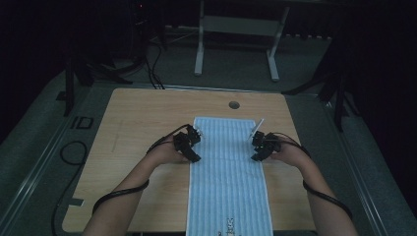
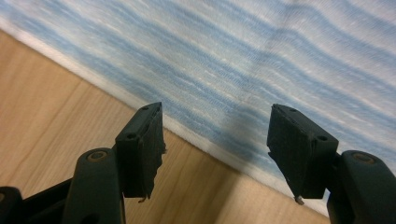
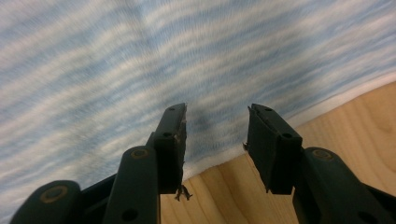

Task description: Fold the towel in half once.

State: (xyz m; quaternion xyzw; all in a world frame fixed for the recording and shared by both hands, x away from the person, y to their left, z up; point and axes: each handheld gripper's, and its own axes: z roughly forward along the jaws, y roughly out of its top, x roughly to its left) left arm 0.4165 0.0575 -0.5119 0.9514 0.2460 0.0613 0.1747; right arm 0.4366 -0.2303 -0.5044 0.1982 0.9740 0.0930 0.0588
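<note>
A long towel [image 1: 228, 172] with thin blue and white stripes lies flat along the middle of the wooden table [image 1: 137, 123], its near end hanging over the front edge. My left gripper [image 1: 196, 146] sits at the towel's left edge, jaws pointing inward. In the left gripper view the left gripper [image 2: 215, 112] is open over the white hem of the towel [image 2: 233, 56], with nothing between the pads. My right gripper [image 1: 254, 146] mirrors it at the right edge. In the right gripper view the right gripper [image 3: 217, 108] is open just above the towel [image 3: 140, 60], holding nothing.
A round cable hole [image 1: 234, 104] is in the table's far side. Beyond the table stand the white legs of another frame [image 1: 199, 49] and dark stands. A black cable [image 1: 74, 152] loops on the floor at the left. Bare wood [image 1: 295, 196] flanks the towel.
</note>
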